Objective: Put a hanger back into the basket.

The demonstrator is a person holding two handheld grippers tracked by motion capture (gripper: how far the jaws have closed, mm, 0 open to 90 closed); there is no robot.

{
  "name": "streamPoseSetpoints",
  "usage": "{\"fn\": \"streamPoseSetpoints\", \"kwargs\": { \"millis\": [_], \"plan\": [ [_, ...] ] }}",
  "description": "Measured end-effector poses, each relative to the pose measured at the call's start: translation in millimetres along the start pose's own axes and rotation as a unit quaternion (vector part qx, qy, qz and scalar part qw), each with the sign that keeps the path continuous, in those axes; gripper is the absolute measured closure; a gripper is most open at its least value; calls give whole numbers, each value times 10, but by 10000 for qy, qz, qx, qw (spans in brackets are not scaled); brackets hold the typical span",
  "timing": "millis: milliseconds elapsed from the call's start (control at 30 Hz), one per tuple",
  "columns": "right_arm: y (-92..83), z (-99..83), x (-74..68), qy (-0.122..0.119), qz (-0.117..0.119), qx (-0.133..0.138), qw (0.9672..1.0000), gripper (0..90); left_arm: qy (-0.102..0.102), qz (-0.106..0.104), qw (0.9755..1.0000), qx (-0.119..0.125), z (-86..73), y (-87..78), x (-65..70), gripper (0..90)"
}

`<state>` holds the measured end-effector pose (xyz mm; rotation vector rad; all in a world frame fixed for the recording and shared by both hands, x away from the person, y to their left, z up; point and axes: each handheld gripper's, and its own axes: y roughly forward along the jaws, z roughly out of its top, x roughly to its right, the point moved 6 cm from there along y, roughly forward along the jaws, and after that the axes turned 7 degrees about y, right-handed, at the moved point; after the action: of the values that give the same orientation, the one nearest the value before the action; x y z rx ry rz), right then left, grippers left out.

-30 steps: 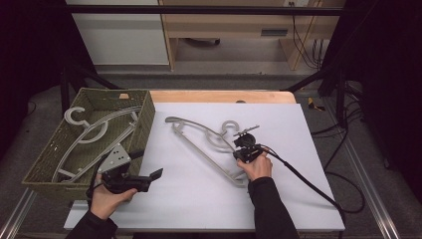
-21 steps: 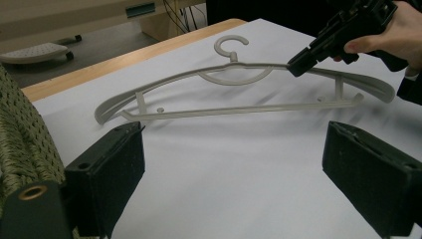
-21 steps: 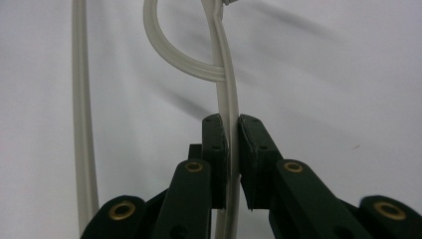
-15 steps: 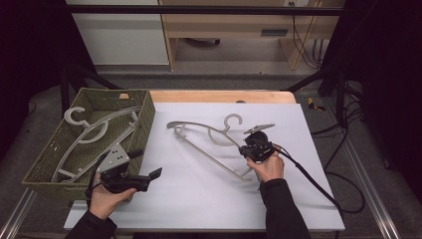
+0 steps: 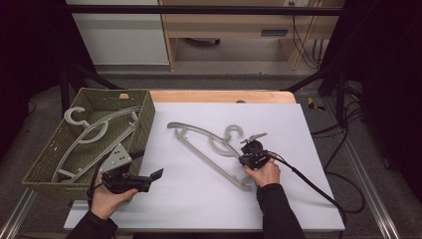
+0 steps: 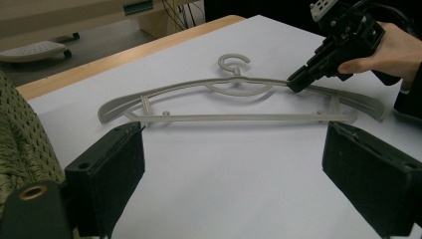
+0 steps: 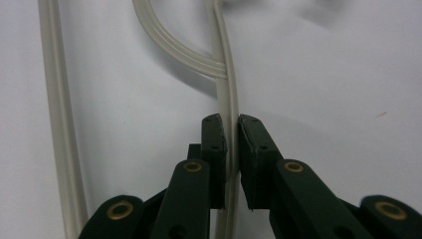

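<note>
A grey plastic hanger (image 5: 211,162) lies slantwise on the white tabletop, its hook toward the far side. My right gripper (image 5: 244,160) is shut on the hanger's upper arm, just right of the hook. In the right gripper view the two pads (image 7: 215,134) pinch the thin rail (image 7: 228,94) between them. The left gripper view shows the hanger (image 6: 239,118) lengthwise and the right gripper (image 6: 293,85) clamped on it. My left gripper (image 5: 148,164) is open and holds nothing, low over the table's near left, beside the basket.
A green woven basket (image 5: 144,124) stands at the table's left edge with several grey hangers (image 5: 94,132) lying inside it. A cable trails from the right gripper off the table's right side. Bare white surface lies between the two hands.
The right gripper drifted right with the hanger's near end raised, then came back toward the person and down, carrying the hanger along. The left gripper has stayed put.
</note>
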<state>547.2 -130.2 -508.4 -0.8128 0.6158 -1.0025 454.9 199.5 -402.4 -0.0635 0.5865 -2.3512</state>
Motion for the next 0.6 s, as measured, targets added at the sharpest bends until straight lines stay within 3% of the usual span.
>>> {"fn": "streamPoseSetpoints", "kwargs": {
  "millis": [233,300,400,600],
  "plan": [
    [33,-18,-6,-152,-106,28,9998,813,-11,-6,10000,8,-3,2,-2,94],
    [25,2,-10,-183,-97,134,9997,758,-2,-8,10000,7,0,0,-1,94],
    [27,55,1,-142,-81,285,9995,714,-5,-14,10000,3,-2,4,1,94],
    [125,69,1,-140,-129,292,9994,711,-18,-12,10000,-7,-12,9,-10,94]
  ]
}}
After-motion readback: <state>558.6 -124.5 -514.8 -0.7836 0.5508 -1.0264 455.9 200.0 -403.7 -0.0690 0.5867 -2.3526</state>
